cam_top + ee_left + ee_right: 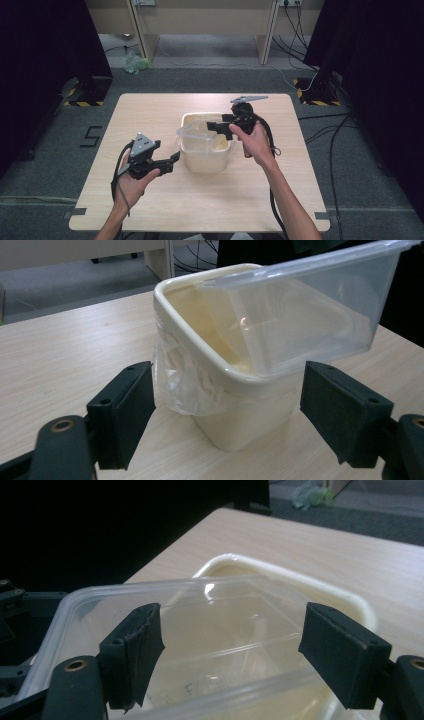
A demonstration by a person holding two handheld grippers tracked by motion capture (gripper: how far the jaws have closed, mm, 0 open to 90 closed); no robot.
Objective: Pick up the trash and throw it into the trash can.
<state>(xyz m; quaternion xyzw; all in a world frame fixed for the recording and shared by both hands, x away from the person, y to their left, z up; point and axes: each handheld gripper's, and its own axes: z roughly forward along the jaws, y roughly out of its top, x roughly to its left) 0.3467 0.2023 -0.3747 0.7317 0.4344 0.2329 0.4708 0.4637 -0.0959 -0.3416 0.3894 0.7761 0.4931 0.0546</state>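
Note:
A cream tub (206, 160) lined with a thin plastic bag (175, 385) stands mid-table. A clear plastic container (192, 132) is tilted over its left half, mouth turned toward my right gripper (216, 127). In the right gripper view I look into that container (225, 630): the gripper (232, 645) is shut on its near edge, and the tub's rim (350, 600) shows behind it. My left gripper (172, 161) hovers just left of the tub, open and holding nothing. In the left gripper view the tub (240, 425) and the container (300, 315) lie ahead of its gripper (227, 405).
The tub sits on a light wooden table (150, 200) with bare surface on all sides. Beyond its far edge are grey carpet, desk legs and a crumpled green bag (135, 62). Cables (330, 135) run across the floor at the right. Black curtains flank both sides.

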